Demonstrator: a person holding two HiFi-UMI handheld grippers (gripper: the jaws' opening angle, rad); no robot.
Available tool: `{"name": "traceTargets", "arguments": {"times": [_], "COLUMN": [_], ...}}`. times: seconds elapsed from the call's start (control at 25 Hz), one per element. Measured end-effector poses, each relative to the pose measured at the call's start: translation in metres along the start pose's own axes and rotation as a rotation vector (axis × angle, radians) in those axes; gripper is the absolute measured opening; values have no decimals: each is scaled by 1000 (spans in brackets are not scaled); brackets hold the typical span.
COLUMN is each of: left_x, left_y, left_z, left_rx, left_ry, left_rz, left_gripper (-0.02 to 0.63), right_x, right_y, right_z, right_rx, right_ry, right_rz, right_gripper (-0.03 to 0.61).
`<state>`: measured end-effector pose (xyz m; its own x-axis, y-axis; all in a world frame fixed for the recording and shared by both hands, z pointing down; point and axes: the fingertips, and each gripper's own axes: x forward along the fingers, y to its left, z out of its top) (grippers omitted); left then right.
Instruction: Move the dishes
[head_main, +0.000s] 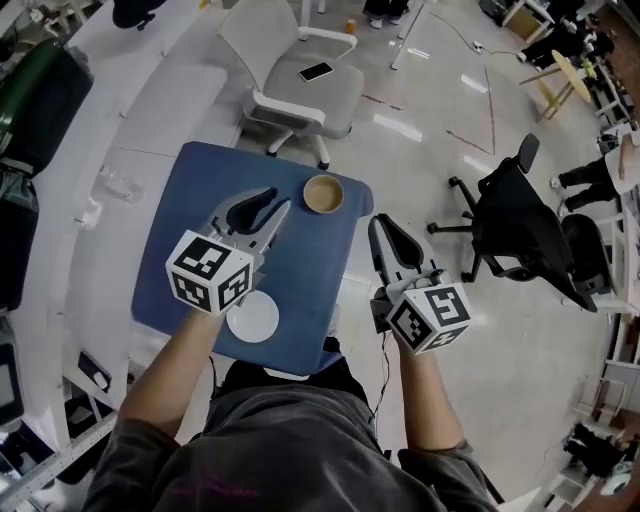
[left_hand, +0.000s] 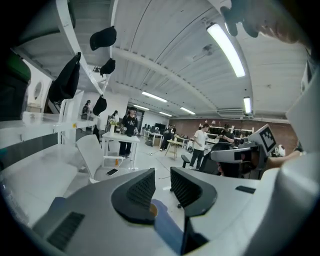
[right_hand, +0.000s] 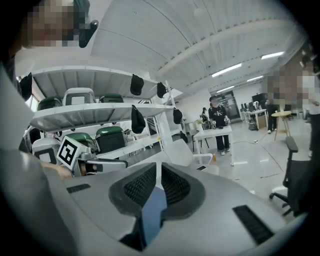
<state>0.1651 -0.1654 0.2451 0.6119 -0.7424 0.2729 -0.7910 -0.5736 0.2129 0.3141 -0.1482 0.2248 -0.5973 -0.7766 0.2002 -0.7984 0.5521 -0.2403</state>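
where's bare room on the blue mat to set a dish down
The blue mat is bare on its left side, up to the left hand-held gripper, and in the strip between the brown bowl and the white plate. The bowl's far corner and the plate's near edge are crowded.

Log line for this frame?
left tongs: open, empty, over blue table | right tongs: shut, empty | bowl, plate: on table, untouched

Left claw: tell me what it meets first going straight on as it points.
Most likely the brown bowl on the blue mat, just ahead of the open left claw; depth is unclear, so it might pass over it.
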Motion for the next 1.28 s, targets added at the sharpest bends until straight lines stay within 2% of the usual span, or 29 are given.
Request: {"name": "traceTargets", "arguments": {"times": [0.2,0.4,0.8,1.28], "left_x": [46,87,146,186], "left_y": [17,40,70,104], "left_z": [-28,-61,-130,-209], "left_rx": [-51,-115,-216,-279], "left_ry": [85,153,261,389], "left_rz": [135,208,262,293], "left_gripper": [97,97,99,101], "right_x": [24,56,109,151], "right_y": [-62,-96,-134,-153], "right_z": [-8,-30,-80,-137], "right_rx": [41,72,101,121], "right_ry": [37,90,206,296], "right_rz": [103,179,266,320], "right_gripper": [37,37,37,37]}}
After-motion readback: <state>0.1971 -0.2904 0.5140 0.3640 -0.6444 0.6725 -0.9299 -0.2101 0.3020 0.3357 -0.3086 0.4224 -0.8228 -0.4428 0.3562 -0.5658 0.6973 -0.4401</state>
